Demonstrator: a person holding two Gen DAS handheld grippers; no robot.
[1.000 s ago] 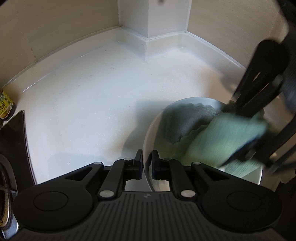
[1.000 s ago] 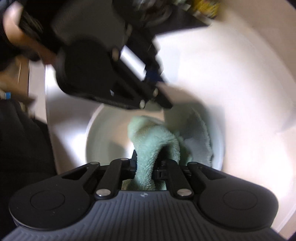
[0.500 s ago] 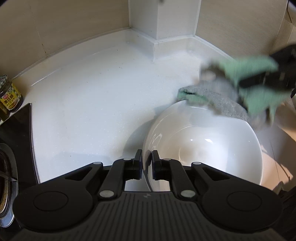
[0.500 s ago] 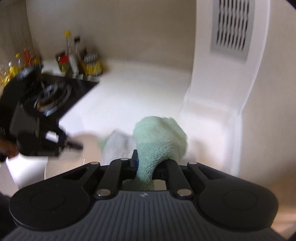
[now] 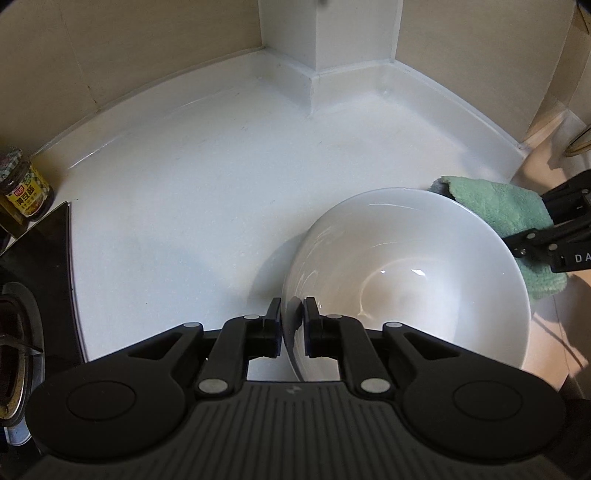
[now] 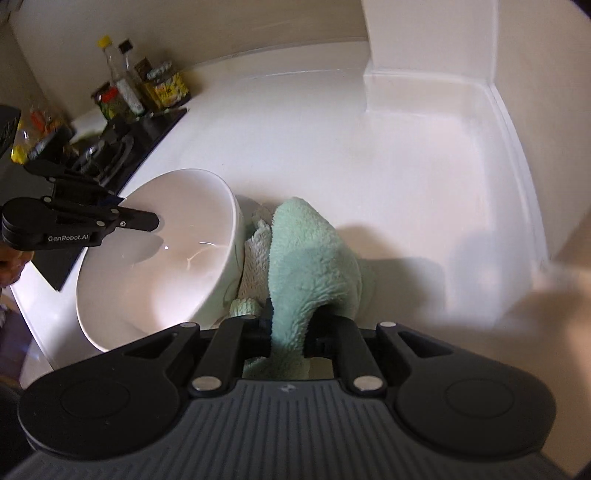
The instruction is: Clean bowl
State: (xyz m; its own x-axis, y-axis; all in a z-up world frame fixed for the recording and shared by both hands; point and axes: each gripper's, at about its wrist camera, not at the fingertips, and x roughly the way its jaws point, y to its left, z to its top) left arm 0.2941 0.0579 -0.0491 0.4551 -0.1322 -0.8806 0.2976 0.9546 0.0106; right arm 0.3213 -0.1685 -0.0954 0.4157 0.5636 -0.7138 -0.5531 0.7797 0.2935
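Observation:
A white bowl (image 5: 406,266) stands tilted on the white counter (image 5: 203,166). My left gripper (image 5: 291,321) holds its near rim between the pads, and the jaws are opening slightly. Nothing lies inside the bowl. A green fluffy cloth (image 6: 314,258) rests on the counter, right of the bowl (image 6: 155,258) and against its outer wall. My right gripper (image 6: 290,325) has a fold of the cloth between its fingers, and its jaws are opening. In the left wrist view the cloth (image 5: 506,210) and the right gripper (image 5: 532,236) sit beyond the bowl's right rim.
A black hob (image 5: 22,295) with a burner borders the counter on the left, with a sauce jar (image 5: 24,192) beside it. Several bottles and jars (image 6: 140,88) stand at the back by the hob. A white wall column (image 5: 325,33) juts into the back corner.
The right gripper lifted the cloth out of the bowl, swung it to the right and lowered it onto the counter beside the bowl. The left gripper and the bowl stayed put.

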